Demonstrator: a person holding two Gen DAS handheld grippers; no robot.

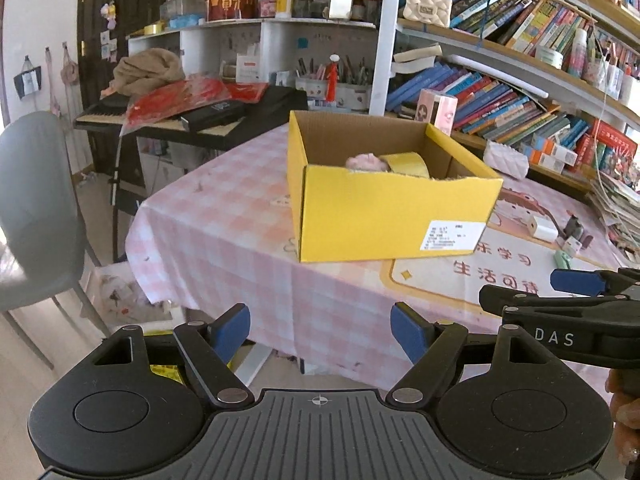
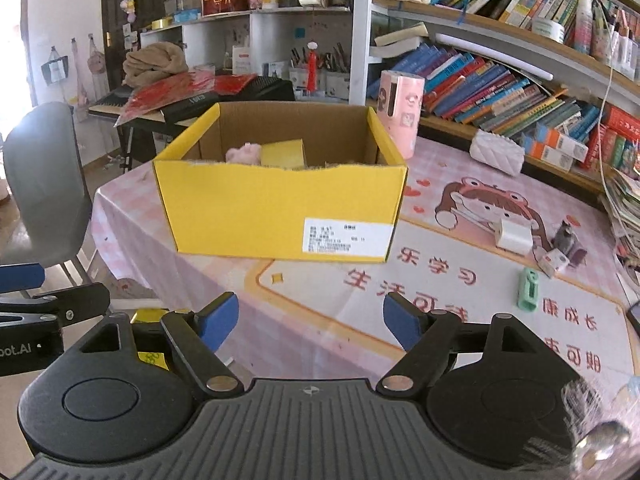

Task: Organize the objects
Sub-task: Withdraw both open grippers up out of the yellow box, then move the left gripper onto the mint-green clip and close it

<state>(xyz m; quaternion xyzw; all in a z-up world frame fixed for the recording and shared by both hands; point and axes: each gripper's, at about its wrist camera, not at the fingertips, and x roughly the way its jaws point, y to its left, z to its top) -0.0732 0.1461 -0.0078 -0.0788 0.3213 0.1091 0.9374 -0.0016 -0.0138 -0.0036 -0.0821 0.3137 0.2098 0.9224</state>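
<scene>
A table under a pink checked cloth (image 2: pixel 168 248) fills the middle of the room; the cloth's near part carries a printed cartoon girl and red characters. A yellow cardboard box (image 2: pixel 276 208) stands open toward the table's far left corner, a white label on its near wall; inside it lie a pink fluffy thing (image 2: pixel 243 153) and a yellow roll or block (image 2: pixel 283 153), side by side, though the box wall hides their lower parts and what they are is hard to tell.

Toward the table's right edge lie a white charger (image 2: pixel 514 237), a small grey figure (image 2: pixel 565 236) just beside it, and a green clip (image 2: pixel 528 289) nearer the front edge; a white quilted pouch (image 2: pixel 497 152) sits at the far edge, against the bookshelf (image 2: pixel 500 92) that is crammed with leaning books. A pink cylinder (image 2: pixel 400 108) stands just behind the box's right far corner.

Beyond the table's left edge stand a grey chair (image 1: pixel 36 208) and a keyboard (image 1: pixel 192 124) piled with red sheets and a brown cloth; white shelves with pens and jars back the far wall.

The left gripper (image 1: pixel 320 332) hangs before the table's near edge, jaws spread wide, nothing between them; the right gripper (image 2: pixel 311 322) hovers over the near part of the cloth, its jaws apart and empty too.
</scene>
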